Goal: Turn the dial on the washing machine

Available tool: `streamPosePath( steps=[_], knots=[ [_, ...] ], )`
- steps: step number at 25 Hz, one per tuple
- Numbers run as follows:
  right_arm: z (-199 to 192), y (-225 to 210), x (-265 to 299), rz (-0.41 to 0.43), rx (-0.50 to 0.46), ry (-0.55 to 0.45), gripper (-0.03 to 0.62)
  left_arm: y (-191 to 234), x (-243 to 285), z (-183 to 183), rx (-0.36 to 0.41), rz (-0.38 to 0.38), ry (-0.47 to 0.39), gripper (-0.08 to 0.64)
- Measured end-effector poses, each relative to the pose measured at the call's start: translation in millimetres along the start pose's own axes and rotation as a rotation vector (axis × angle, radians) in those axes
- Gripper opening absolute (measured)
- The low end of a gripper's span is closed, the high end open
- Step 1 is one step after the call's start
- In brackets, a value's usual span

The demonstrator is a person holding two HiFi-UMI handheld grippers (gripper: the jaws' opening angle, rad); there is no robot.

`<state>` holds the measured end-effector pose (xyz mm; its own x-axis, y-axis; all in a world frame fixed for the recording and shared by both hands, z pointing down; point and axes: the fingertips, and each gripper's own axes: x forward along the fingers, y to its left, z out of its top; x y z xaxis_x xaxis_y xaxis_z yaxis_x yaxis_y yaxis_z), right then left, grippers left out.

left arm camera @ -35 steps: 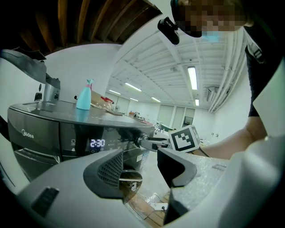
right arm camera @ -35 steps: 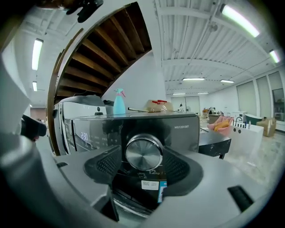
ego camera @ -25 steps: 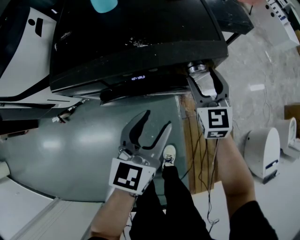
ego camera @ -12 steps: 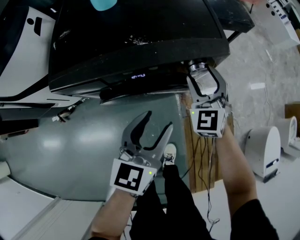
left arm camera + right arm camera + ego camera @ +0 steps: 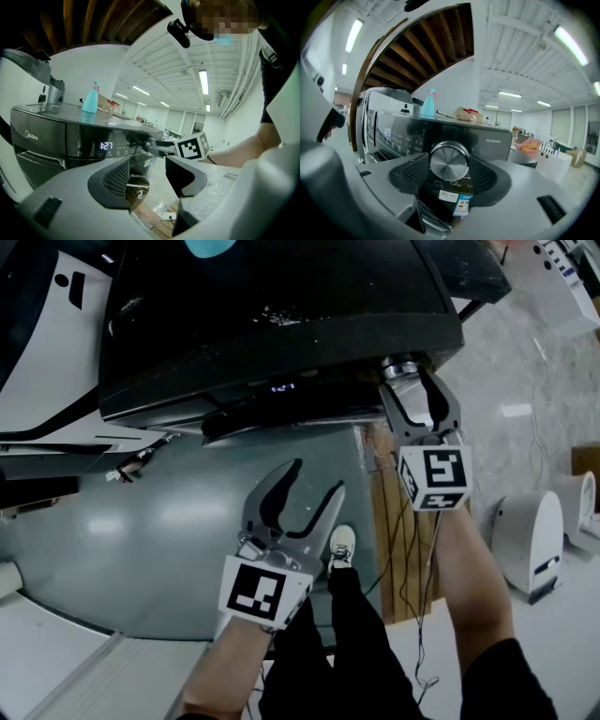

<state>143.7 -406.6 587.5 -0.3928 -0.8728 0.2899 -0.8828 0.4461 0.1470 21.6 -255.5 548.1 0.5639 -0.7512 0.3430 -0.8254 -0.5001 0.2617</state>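
Observation:
A dark front-loading washing machine [image 5: 281, 296] fills the top of the head view, its grey door [image 5: 178, 521] below. The silver dial [image 5: 401, 368] sits at the right end of its control panel. My right gripper [image 5: 413, 390] is shut on the dial, one jaw on each side. In the right gripper view the dial [image 5: 449, 161] sits squarely between the pads of the right gripper [image 5: 449, 172]. The left gripper [image 5: 307, 491] hangs open and empty before the door. From the left gripper [image 5: 147, 176] view, the lit display [image 5: 106, 146] reads 1:27.
A teal spray bottle [image 5: 429, 104] and some clutter stand on the machine's top. A wooden pallet [image 5: 394, 521] with cables lies on the floor under my right arm. White rounded devices [image 5: 525, 540] stand on the floor at the right. The person's shoe [image 5: 339, 547] shows below.
The right gripper has twisted on the dial: its marker cube swung left, then back right. The left gripper has stayed still.

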Motion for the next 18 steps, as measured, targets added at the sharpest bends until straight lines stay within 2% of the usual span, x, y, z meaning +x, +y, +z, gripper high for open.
streamPosePath(
  steps=[2, 4, 14, 18],
  knots=[
    [0.3, -1.9, -0.4, 0.006, 0.073, -0.013, 0.265, 0.3, -2.5, -0.4, -0.001, -0.001, 0.004, 0.22],
    [0.5, -1.8, -2.3, -0.001, 0.098, -0.015, 0.264, 0.5, -4.4, -1.0, -0.001, -0.004, 0.009, 0.221],
    [19.1, 17.3, -23.0, 0.003, 0.096, -0.033, 0.267, -0.9, -18.9, 13.6, 0.007, -0.024, -0.015, 0.219],
    [36.6, 33.4, -34.5, 0.014, 0.139, -0.055, 0.247, -0.6, -28.1, 24.7, 0.003, -0.024, -0.045, 0.219]
  ],
)
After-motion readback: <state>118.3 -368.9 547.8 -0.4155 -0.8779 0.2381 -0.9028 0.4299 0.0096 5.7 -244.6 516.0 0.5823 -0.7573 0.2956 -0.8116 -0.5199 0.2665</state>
